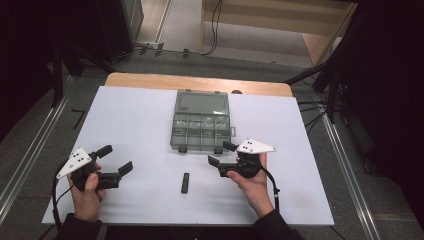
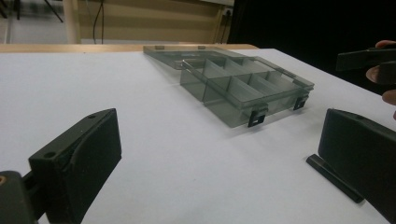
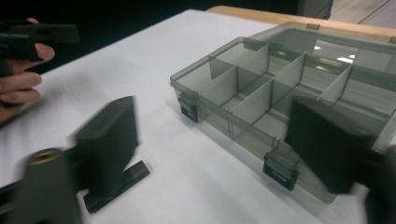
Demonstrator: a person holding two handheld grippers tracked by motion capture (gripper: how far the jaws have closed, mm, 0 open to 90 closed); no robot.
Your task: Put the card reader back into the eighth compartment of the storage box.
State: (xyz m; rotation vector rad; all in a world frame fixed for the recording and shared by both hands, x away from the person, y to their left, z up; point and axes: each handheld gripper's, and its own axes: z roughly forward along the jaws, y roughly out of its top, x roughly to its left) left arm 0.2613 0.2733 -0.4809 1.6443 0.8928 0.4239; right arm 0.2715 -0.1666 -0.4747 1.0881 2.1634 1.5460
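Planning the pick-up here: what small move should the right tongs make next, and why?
Probably swing the right tongs down toward the small black bar lying flat on the white table. Their jaws stand open, empty, beside the open smoky plastic compartment box.

On the white bench (image 1: 140,125) my left gripper (image 1: 116,159) sits at the near left with its jaws standing apart and nothing between them. My right gripper (image 1: 219,154) is just in front of the grey compartment box (image 1: 201,121), whose lid lies open behind it, and its jaws are parted around nothing. A small black bar (image 1: 185,182) lies flat between my two hands, nearer the right one.
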